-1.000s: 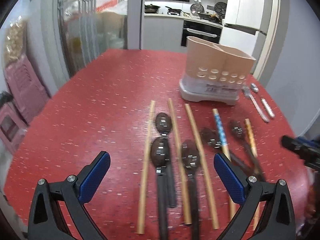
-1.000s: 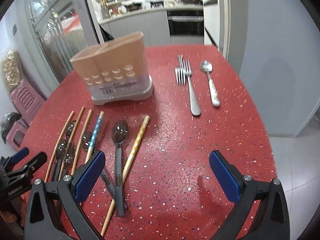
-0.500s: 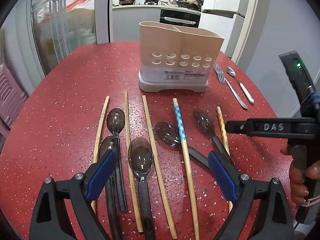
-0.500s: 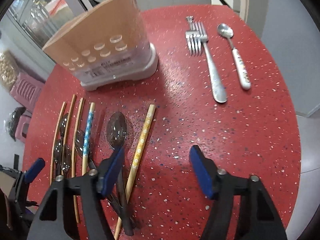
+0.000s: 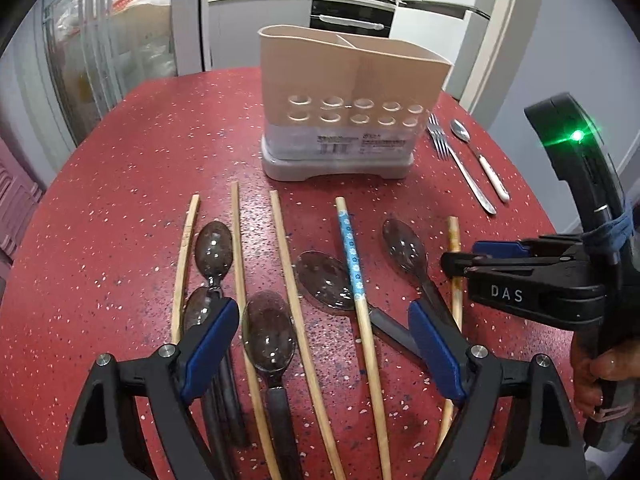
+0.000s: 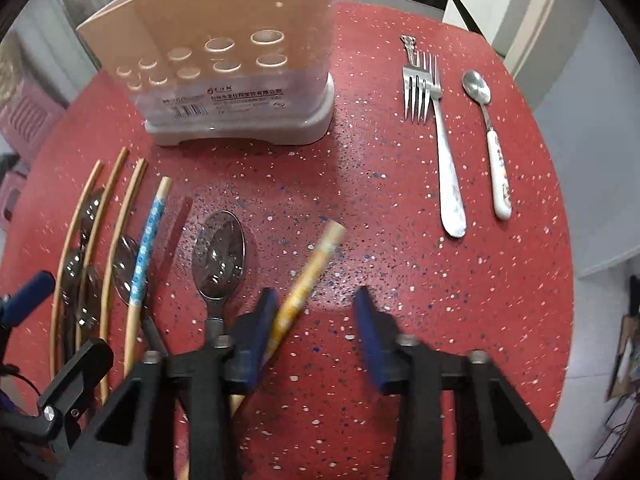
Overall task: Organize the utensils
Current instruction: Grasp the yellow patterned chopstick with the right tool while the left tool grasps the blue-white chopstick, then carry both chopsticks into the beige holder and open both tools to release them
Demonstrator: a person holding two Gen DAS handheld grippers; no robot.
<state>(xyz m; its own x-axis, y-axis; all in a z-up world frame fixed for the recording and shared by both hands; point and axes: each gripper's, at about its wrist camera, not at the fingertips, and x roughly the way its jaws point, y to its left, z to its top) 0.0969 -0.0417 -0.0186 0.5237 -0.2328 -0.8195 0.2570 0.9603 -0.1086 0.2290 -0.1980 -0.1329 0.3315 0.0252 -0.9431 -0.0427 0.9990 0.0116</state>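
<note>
Red speckled tabletop (image 5: 132, 168) carries a beige utensil holder (image 5: 344, 96) standing upright at the far side. Wooden chopsticks (image 5: 236, 264), dark spoons (image 5: 214, 250) and a blue-patterned chopstick (image 5: 352, 256) lie in a row before it; a metal fork (image 6: 438, 128) and white-handled spoon (image 6: 492, 144) lie apart, right of the holder. Left gripper (image 5: 320, 344) hovers over the row, fingers spread wide, grasping nothing. Right gripper (image 6: 316, 324) is low at the yellow-patterned chopstick (image 6: 308, 280), which lies against the left pad; fingers (image 6: 260, 332) not closed on it.
</note>
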